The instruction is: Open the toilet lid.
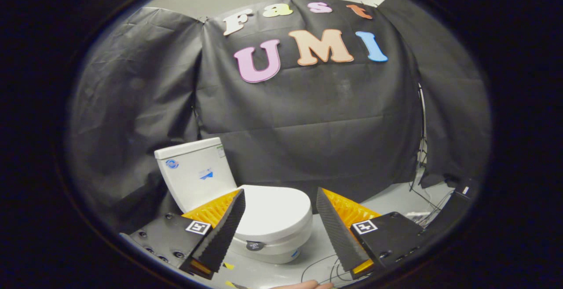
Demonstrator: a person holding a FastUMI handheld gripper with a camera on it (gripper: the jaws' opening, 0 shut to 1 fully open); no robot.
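A: Against the black cloth wall at the far side sits the toilet, its tank to the left and far, the bowl pointing near and to the right. What is the biggest worry from there?

B: The approach as a whole. The toilet lies beyond the gripper, well apart from it, so the person has a long reach to make. A drift on the way down could land the fingers on top of the lid rather than at its edge.

A: And the lid itself?

B: It is down flat on the seat. The lid looks smooth and rounded, and the seam beneath its near rim is thin. A finger could likely slide off, or hook the seat along with the lid and lift both.

A: How is the gripper set?

B: Spread wide, pinching nothing, with the lid showing in the gap between the two fingers. That opening seems generous for so thin a rim.

A: Anything smaller?

B: Thin cables lie on the pale floor near the bowl's right side, below the right finger. A low sweep might snag them. A small dark round piece sits at the front of the seat; what it is cannot be told.
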